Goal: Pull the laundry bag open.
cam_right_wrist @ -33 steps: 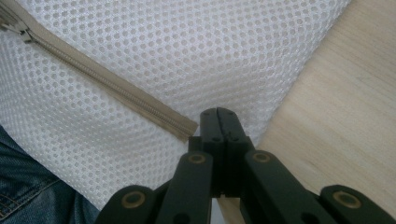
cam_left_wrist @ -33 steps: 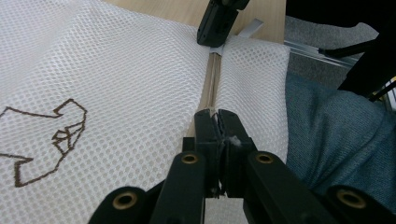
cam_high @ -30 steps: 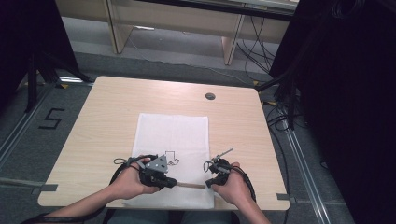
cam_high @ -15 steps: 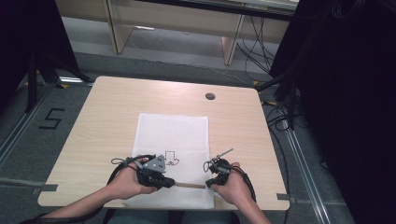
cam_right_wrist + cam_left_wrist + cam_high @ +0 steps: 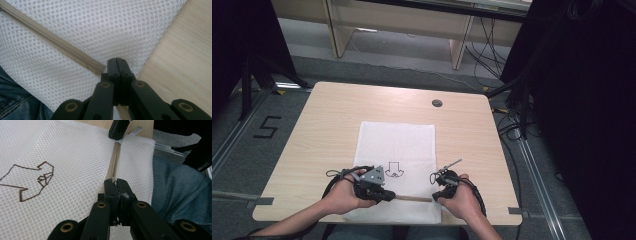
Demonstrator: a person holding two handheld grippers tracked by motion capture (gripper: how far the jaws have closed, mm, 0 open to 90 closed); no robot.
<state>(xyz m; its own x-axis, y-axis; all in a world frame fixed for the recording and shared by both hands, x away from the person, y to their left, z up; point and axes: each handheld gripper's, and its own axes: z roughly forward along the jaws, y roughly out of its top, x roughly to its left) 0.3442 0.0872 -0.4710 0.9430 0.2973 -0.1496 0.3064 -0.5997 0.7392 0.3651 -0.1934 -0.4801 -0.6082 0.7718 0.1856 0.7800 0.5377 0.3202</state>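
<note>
Both grippers remain where they were. The left gripper (image 5: 116,191) stays clamped on the zipper (image 5: 113,161) of the mesh bag (image 5: 396,145). The right gripper (image 5: 116,65) jaws stay together at the bag's edge.

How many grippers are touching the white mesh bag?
2. The left gripper is shut on the zipper near the bag's front edge; the right gripper pinches the zipper's other end.

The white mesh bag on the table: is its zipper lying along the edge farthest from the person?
No. In the high view the tan zipper runs along the mesh bag at the edge nearest the person, between the left gripper and the right gripper.
</note>
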